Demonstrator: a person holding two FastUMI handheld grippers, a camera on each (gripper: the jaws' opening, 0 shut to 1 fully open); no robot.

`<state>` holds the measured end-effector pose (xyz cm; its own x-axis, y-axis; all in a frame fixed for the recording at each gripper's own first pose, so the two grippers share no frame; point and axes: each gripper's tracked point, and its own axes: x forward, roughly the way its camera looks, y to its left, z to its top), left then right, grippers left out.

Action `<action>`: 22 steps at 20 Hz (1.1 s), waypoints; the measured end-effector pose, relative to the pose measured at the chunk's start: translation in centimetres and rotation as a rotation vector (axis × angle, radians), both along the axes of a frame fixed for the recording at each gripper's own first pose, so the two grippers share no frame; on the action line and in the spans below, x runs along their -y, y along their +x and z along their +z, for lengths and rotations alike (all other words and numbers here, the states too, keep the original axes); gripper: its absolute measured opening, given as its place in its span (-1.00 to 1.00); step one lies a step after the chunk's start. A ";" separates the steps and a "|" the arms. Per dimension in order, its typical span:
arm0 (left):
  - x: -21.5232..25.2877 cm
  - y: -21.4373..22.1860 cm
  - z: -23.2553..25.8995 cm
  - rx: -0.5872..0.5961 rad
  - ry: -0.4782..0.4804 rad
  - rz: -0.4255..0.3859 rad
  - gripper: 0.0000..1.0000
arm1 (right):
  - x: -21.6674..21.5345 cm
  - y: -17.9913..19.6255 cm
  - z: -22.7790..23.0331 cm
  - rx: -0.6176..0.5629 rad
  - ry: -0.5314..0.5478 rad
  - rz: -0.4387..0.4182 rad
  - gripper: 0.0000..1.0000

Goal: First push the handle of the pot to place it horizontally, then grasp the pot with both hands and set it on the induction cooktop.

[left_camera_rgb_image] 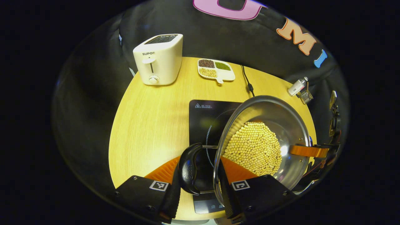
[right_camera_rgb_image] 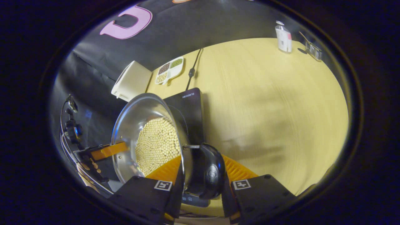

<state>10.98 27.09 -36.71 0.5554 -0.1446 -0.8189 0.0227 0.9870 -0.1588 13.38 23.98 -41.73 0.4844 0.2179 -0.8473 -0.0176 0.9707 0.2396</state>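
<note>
With both my grippers, left [left_camera_rgb_image: 200, 175] and right [right_camera_rgb_image: 201, 178], clamped on its black loop handles, the beans-filled steel pot [left_camera_rgb_image: 265, 137] hangs above the black induction cooktop [left_camera_rgb_image: 203, 118]; next, I judge, lower it level.

Each gripper [left_camera_rgb_image: 198, 184] [right_camera_rgb_image: 200, 184] has black screwed housings bearing square black-and-white markers, with ribbed orange fingers [left_camera_rgb_image: 165, 170].

Steel pot [left_camera_rgb_image: 265, 125], tilted, half-filled with pale yellow beans [left_camera_rgb_image: 253, 148], hangs over the cooktop's [left_camera_rgb_image: 204, 120] right side; its black side handles [left_camera_rgb_image: 189, 168] stick out level. The cooktop is black, flat glass.
</note>
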 end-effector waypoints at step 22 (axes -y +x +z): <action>-0.8 1.6 -0.9 0.047 -0.004 0.011 0.24 | -0.7 3.3 -0.9 0.054 0.054 0.000 0.04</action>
<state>12.55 27.92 -37.60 0.5947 -0.1414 -0.7914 0.0196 0.9867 -0.1616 16.69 24.68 -42.63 0.5293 0.2625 -0.8068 -0.0319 0.9564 0.2903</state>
